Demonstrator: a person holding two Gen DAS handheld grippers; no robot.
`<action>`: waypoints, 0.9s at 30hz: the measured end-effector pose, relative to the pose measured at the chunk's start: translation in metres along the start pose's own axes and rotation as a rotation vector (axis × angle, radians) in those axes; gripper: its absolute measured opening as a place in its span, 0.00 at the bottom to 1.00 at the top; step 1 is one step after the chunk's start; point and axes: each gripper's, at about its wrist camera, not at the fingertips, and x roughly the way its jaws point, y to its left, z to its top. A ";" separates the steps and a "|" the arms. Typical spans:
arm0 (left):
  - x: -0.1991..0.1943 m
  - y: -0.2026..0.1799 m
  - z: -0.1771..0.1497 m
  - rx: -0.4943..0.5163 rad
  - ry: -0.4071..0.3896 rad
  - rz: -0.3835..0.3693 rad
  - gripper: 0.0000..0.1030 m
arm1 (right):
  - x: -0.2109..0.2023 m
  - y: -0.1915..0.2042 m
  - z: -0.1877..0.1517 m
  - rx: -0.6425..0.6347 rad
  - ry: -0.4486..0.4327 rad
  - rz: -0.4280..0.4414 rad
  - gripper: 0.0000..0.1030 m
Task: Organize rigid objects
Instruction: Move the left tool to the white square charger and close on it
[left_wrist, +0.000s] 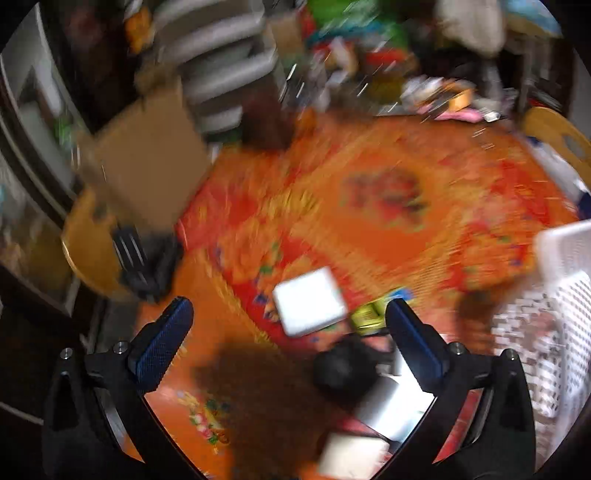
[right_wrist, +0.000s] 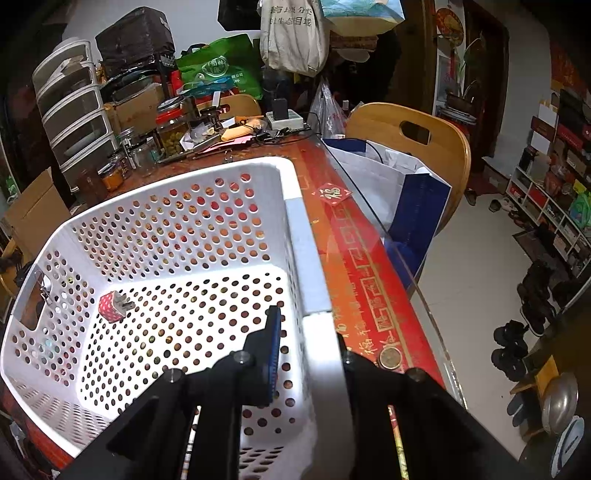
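The left gripper (left_wrist: 289, 314) is hovering wide open, holding nothing, over the orange tablecloth (left_wrist: 369, 192) above a white box (left_wrist: 309, 301). The right gripper (right_wrist: 306, 325) is clamping the basket (right_wrist: 184, 236) rim; a red plug (right_wrist: 113, 305) is lying inside.

Cluttered room, dim light. Table (right_wrist: 373, 266) under red-orange patterned cloth. Wooden chair (right_wrist: 413, 140) at its far side. Plastic drawers (right_wrist: 74, 107) against the wall. Pale tiled floor (right_wrist: 476, 258); shoe-lined shelves (right_wrist: 546, 206) beyond it.
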 end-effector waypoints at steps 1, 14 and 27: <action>0.016 0.005 -0.001 -0.018 0.031 -0.014 1.00 | 0.000 0.000 0.000 0.002 0.003 -0.001 0.12; 0.091 0.006 -0.010 -0.130 0.099 -0.122 0.93 | 0.000 0.003 0.000 -0.008 0.013 -0.045 0.12; 0.102 0.004 -0.007 -0.151 0.088 -0.162 0.72 | 0.001 0.006 0.000 -0.027 0.016 -0.066 0.12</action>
